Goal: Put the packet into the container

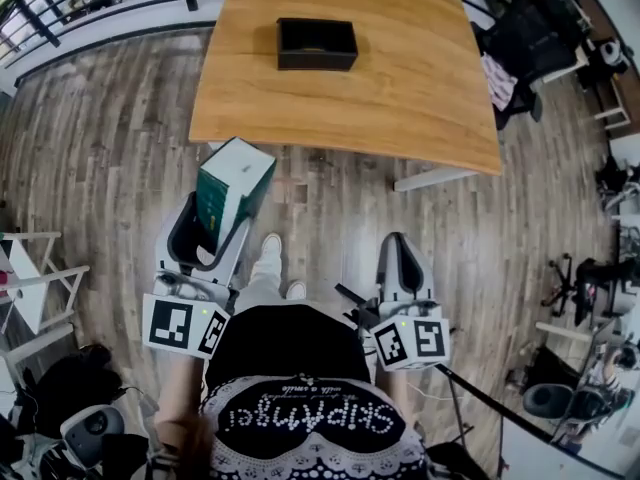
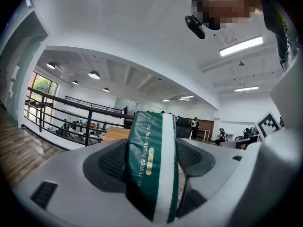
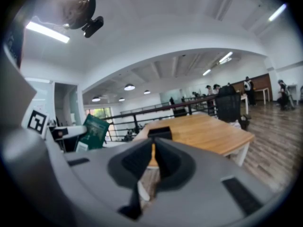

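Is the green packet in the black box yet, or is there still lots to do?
Not yet. Done: the left gripper has the green packet clamped between its jaws. In hand: it holds the packet over the floor, short of the wooden table. Left: reach the black container on the table and drop the packet inside. The right gripper is shut and empty.
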